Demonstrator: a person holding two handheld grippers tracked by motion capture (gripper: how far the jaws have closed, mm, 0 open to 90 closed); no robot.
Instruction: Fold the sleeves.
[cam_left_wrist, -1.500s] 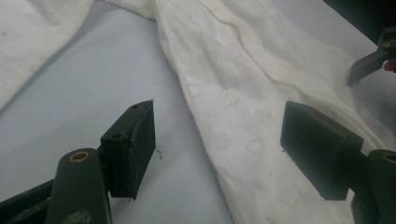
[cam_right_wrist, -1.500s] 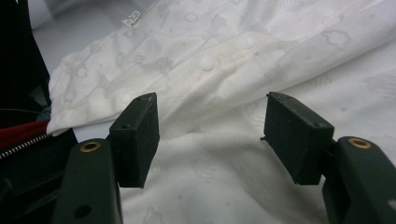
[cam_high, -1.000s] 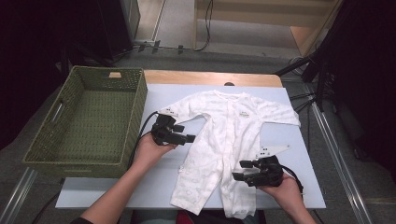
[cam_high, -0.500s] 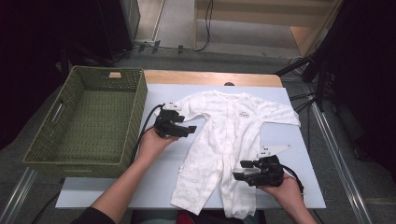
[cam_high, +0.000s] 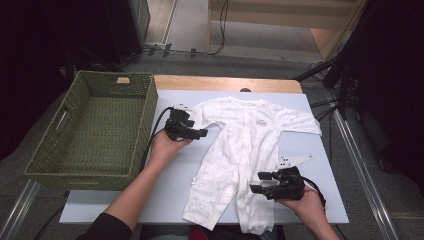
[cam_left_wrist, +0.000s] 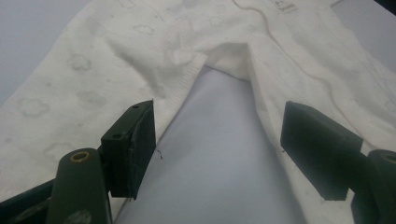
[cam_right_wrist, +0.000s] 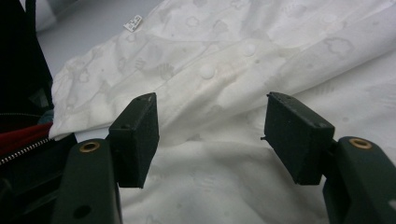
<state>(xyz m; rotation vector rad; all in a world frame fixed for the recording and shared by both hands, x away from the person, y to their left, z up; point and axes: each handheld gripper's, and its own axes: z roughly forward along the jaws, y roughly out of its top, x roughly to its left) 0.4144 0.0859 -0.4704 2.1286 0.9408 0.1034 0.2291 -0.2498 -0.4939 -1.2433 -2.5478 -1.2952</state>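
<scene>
A white baby romper (cam_high: 250, 135) lies spread flat on the pale table (cam_high: 165, 190), sleeves out and legs toward me. My left gripper (cam_high: 202, 132) points right at the armpit of the sleeve nearer the basket. Its jaws have just been opening a little. In the left gripper view my left gripper (cam_left_wrist: 217, 140) is open, with bare table between the pads and the romper (cam_left_wrist: 116, 56) along both sides. My right gripper (cam_high: 257, 182) points left at the right-hand leg. In the right gripper view my right gripper (cam_right_wrist: 212, 135) is open just above the snap-buttoned fabric (cam_right_wrist: 243, 56).
A green wicker basket (cam_high: 150, 115) stands on the table's left, close to my left hand. A wooden strip (cam_high: 225, 82) runs along the table's far edge. Dark stands and cables sit off the right side. A small label (cam_high: 196, 181) sticks out of the left-hand leg.
My left hand has moved away from me, toward the sleeve and armpit. The right hand and the romper have stayed where they were.
</scene>
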